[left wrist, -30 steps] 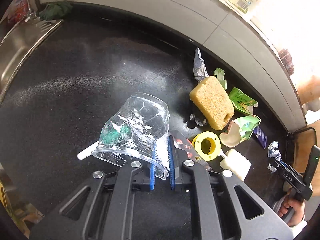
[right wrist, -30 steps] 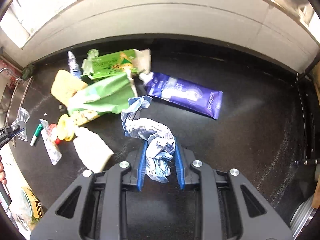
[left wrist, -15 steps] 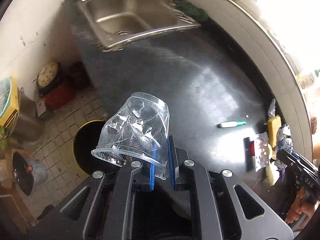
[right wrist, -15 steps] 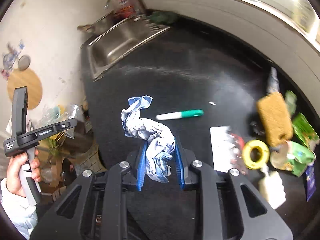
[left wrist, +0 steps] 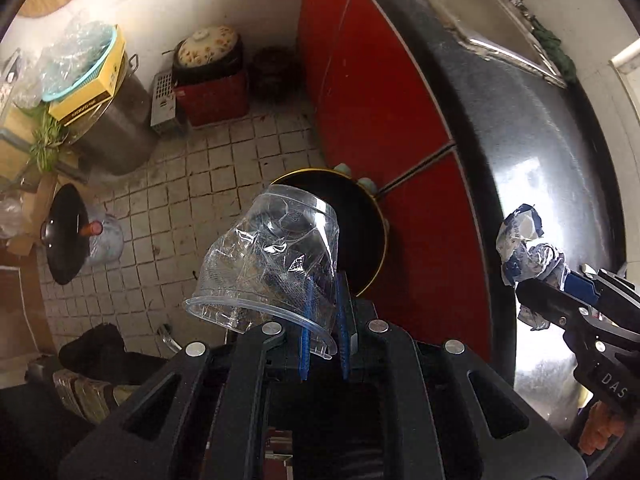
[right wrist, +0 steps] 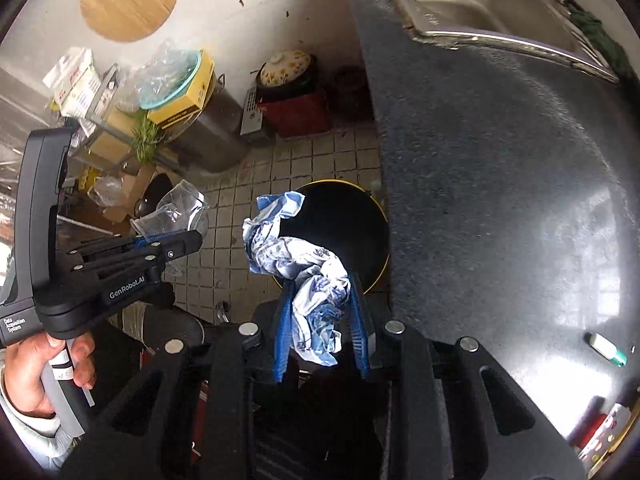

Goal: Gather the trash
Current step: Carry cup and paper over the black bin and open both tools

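Within the last second both grippers had swung away from the littered end of the black countertop [right wrist: 500, 184] and now hung out past its edge, above a round black trash bin [right wrist: 360, 216] with a yellow rim standing on the tiled floor [left wrist: 208, 184]. The left gripper [left wrist: 322, 316] had its blue pads pressed together on the wall of a crumpled clear plastic cup [left wrist: 268, 264], pinching one side near the rim, with the cup's open end tilted toward the camera. The right gripper [right wrist: 320, 312] was clamped on a crumpled blue-and-white wrapper [right wrist: 304, 268], which bulged out between and above its pads. From each wrist camera the carried piece lined up with the bin's dark opening, so the carrying seemed finished and letting go seemed to be the step at hand; whether each piece hung squarely over the opening could not be settled from these angles. A green-capped marker [right wrist: 606, 348] remained on the counter, so more collecting likely lay ahead. The bin stood against red cabinet fronts [left wrist: 360, 92] below the counter. A steel sink [right wrist: 480, 4] was set into the far end. Along the white wall stood a large metal pot, a red crate carrying a flowered lidded pot [left wrist: 208, 46], boxes and bags.
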Motion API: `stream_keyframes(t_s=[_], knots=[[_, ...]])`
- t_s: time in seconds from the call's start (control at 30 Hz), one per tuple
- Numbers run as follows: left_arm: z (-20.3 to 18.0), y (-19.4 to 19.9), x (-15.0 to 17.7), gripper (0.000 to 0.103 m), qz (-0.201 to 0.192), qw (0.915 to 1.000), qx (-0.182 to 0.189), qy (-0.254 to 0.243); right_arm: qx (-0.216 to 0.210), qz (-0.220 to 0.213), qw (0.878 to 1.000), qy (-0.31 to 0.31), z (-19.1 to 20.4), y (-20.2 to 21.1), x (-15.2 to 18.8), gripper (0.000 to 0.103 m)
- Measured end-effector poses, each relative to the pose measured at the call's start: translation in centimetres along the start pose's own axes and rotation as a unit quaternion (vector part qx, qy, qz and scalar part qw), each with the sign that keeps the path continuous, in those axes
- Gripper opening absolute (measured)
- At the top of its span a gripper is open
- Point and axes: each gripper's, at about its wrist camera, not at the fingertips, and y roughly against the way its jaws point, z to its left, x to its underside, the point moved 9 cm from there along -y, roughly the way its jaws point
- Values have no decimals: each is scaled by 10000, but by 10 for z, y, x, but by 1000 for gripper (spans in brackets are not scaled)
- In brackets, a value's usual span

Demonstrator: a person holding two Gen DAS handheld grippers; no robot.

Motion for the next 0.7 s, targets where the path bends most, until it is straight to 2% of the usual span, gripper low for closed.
stream_keyframes(t_s=[0.27,0.5,0.7], knots=[[48,-45,12,10,387,9976,-166,547,105,616,9962,612,20,-83,-1,26],[57,-75,19,10,662,9951,-135,720,183,893,9921,860,24,-119,-4,26],[48,-92,11,10,748,9948,-46,697,271,1067,9898,907,18,-140,-3,26]])
